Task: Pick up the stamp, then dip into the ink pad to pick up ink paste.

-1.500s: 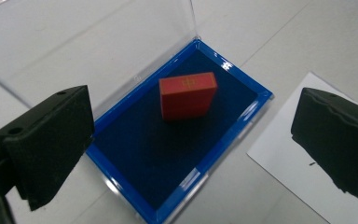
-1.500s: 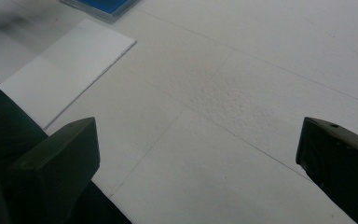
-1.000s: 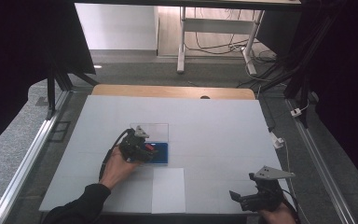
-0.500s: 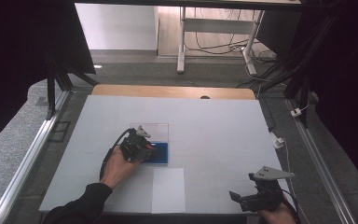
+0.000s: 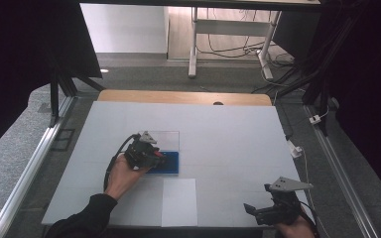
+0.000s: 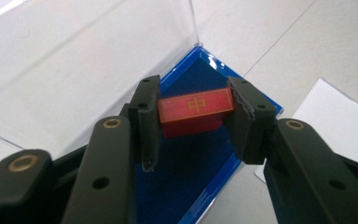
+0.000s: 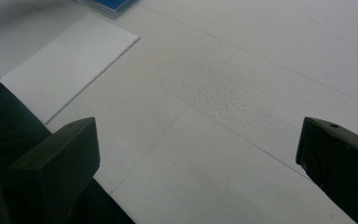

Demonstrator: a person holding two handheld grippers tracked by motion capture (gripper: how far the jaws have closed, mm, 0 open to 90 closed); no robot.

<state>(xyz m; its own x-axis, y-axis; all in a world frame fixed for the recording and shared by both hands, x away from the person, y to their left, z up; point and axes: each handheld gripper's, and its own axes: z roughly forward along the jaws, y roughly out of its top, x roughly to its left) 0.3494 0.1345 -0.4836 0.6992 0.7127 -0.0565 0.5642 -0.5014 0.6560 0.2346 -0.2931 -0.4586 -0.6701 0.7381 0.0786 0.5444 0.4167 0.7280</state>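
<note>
So the left gripper has its black jaws clamped on both ends of a small red rectangular block with a gold character on top, and that block sits just above the dark blue felt-lined tray with the bright blue rim. The tray is my landmark here. Its clear plastic lid stands up along the tray's far edge, right next to the gripper, so it crowds that side. A plain white sheet of paper lies just beside the tray on the near side, flat on the white table. The right gripper hangs well apart from the tray near the table's near edge, jaws spread wide with nothing between them.
</note>
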